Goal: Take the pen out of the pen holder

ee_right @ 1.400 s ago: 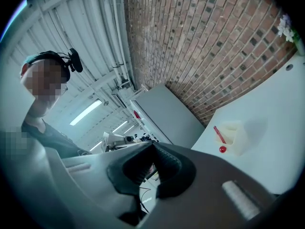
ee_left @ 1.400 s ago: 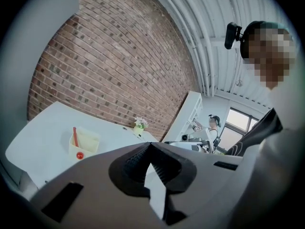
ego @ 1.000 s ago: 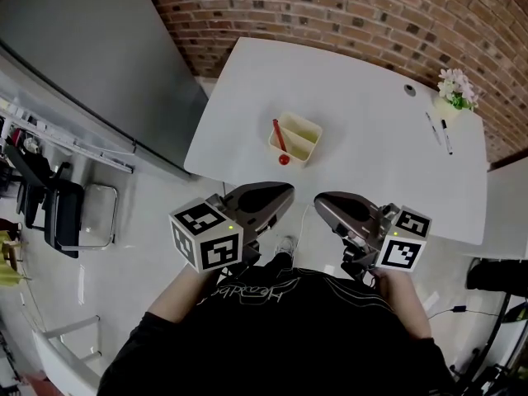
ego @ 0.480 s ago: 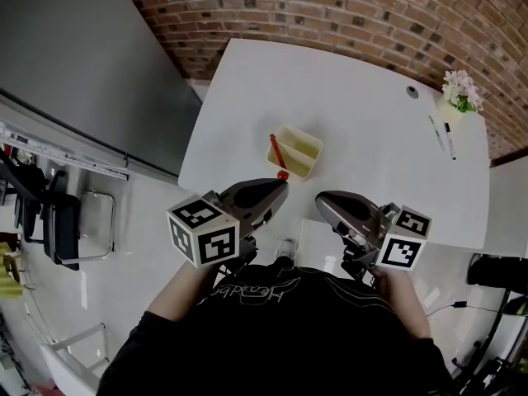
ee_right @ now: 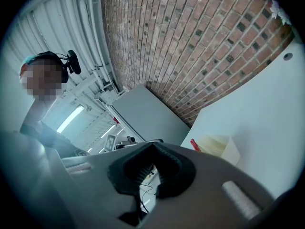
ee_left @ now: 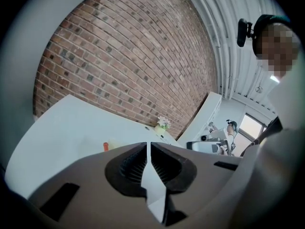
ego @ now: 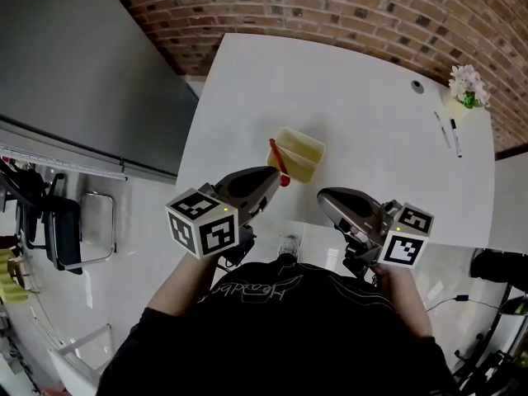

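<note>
Head view: red pen [ego: 277,157] leans at the left end of the holder [ego: 302,150]. The left gripper [ego: 272,176] is near the holder.
Left gripper view: jaws clenched, empty.
Right gripper view: right gripper [ee_right: 152,146] also clenched, empty.
Pen is probably light, stiff and slick; pinch the protruding end.

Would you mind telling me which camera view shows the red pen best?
The head view: the red pen lies slanted in the yellow pen holder, nearly whole. The left gripper view shows only a red tip; the right gripper view a short red end.
</note>
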`<state>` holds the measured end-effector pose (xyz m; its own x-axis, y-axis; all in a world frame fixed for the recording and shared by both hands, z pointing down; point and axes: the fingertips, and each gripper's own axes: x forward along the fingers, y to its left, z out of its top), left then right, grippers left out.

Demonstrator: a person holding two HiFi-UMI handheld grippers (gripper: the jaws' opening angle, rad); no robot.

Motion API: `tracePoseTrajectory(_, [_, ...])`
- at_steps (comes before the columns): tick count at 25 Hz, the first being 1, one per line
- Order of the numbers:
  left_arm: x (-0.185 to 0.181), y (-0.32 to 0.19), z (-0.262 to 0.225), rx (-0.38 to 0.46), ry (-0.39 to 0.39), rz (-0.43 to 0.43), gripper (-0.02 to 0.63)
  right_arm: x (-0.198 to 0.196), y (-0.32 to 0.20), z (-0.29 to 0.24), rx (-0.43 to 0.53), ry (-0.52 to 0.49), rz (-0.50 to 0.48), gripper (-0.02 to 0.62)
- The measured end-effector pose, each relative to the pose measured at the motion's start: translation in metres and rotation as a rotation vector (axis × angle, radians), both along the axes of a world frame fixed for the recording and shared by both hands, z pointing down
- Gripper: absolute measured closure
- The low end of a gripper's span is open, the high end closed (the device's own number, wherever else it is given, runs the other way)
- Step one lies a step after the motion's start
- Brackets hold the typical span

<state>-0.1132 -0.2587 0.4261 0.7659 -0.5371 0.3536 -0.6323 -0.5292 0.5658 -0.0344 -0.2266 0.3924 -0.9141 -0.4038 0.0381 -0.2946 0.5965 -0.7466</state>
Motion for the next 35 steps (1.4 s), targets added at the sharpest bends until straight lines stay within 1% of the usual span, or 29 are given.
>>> tracePoseTrajectory(2, [-0.005,-0.007,0.006,0.0,-0.021,-0.008,0.6,0.0,-0.003,0.003,-0.008,0.0,0.004,0.594])
tracePoseTrajectory(5, [-0.01,-0.018,0.016,0.007,-0.072,-0.014,0.598,0.002,-0.007,0.008,-0.021,0.001,0.014,0.594])
tracePoseTrajectory(8, [-0.015,-0.029,0.028,-0.003,-0.113,-0.028,0.595,0.007,-0.011,0.012,-0.033,0.002,0.028,0.594])
tracePoseTrajectory(9, [-0.017,-0.032,0.032,-0.01,-0.126,-0.035,0.589,0.008,-0.013,0.013,-0.037,0.002,0.031,0.594])
tracePoseTrajectory(10, [-0.018,-0.035,0.036,-0.016,-0.138,-0.04,0.564,0.009,-0.014,0.015,-0.041,0.001,0.034,0.594])
tracePoseTrajectory(12, [-0.019,-0.04,0.043,-0.024,-0.159,-0.04,0.561,0.011,-0.017,0.017,-0.047,0.003,0.039,0.594])
tracePoseTrajectory(13, [-0.018,-0.042,0.046,-0.026,-0.169,-0.038,0.542,0.012,-0.018,0.017,-0.049,0.003,0.042,0.594])
tracePoseTrajectory(14, [-0.018,-0.044,0.049,-0.027,-0.177,-0.034,0.537,0.013,-0.019,0.018,-0.051,0.002,0.045,0.594])
tracePoseTrajectory(15, [-0.017,-0.045,0.051,-0.028,-0.184,-0.031,0.535,0.013,-0.02,0.018,-0.052,0.001,0.048,0.594])
tracePoseTrajectory(17, [-0.016,-0.049,0.055,-0.027,-0.196,-0.027,0.505,0.015,-0.022,0.018,-0.054,-0.002,0.053,0.594])
tracePoseTrajectory(18, [-0.016,-0.05,0.057,-0.027,-0.202,-0.027,0.505,0.015,-0.023,0.017,-0.054,-0.002,0.055,0.594])
tracePoseTrajectory(20, [-0.015,-0.054,0.061,-0.032,-0.216,-0.028,0.479,0.017,-0.024,0.017,-0.054,-0.001,0.058,0.594])
tracePoseTrajectory(26, [-0.018,-0.067,0.079,-0.057,-0.259,-0.042,0.479,0.021,-0.028,0.02,-0.065,0.002,0.069,0.594])
tracePoseTrajectory(35, [-0.019,-0.078,0.103,-0.087,-0.28,-0.047,0.479,0.029,-0.029,0.024,-0.073,0.011,0.092,0.594])
